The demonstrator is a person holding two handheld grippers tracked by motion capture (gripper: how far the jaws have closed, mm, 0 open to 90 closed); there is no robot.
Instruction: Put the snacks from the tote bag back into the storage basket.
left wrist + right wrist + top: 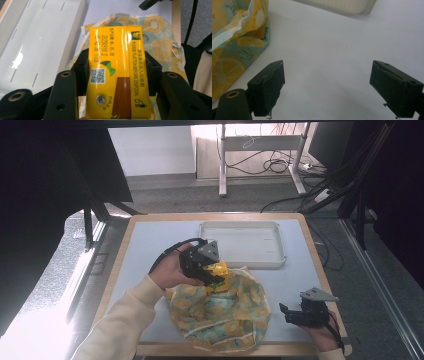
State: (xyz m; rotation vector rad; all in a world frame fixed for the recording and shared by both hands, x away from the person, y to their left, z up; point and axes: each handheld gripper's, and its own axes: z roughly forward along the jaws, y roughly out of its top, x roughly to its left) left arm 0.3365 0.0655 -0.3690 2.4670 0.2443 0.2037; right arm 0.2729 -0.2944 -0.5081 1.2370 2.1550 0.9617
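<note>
While the left gripper (212,272) clamps the yellow drink carton (117,72) by its two long sides, the carton hangs over the upper edge of the fruit-print bag (220,312), which lies on the near half of the table (150,240). In the left gripper view the jaws press flat against both side faces with the printed face turned to the camera — a grip across the narrow width, which likely keeps the carton from twisting. The white tray (243,243) lies just beyond the bag, apart from it, and appears bare. This placement suggests a transfer between bag and tray; which direction cannot be told.

The right gripper (295,314) rests low at the table's near right corner, beside the bag but not touching it. In the right gripper view its jaws stand wide apart with nothing between them — only bare table surface, the bag's edge at the left. Judged from this, it waits clear of the left hand's path and is placed to steady the bag if required.
</note>
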